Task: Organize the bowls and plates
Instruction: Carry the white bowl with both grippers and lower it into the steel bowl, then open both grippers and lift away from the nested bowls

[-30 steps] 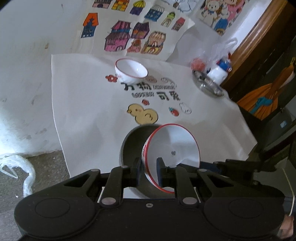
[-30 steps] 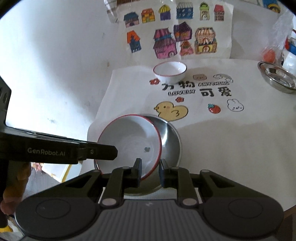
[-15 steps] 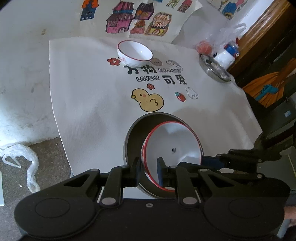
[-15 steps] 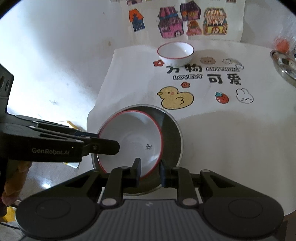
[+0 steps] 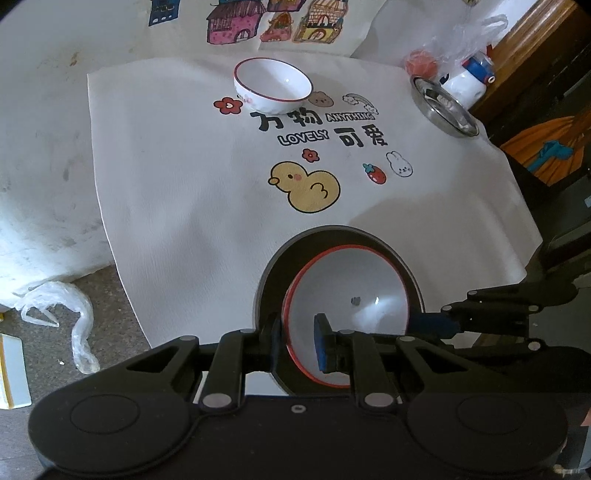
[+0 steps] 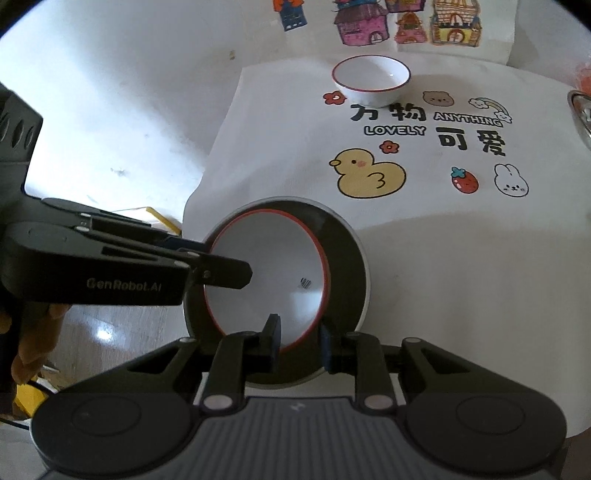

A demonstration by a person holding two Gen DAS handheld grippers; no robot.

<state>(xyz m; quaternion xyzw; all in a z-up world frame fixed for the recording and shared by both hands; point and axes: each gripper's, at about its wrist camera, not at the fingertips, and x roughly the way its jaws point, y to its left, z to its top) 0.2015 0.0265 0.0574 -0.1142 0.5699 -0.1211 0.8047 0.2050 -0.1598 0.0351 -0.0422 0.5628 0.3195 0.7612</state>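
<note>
Two steep close wrist views, shared plate.

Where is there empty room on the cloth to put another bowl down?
The widest bare patch is the cloth's left side, beside the duck picture and below the small bowl. Another lies right of the duck. The near edge is crowded: red-rimmed bowl in steel plate.

duck-print cloth | plastic bag | house drawings
</note>
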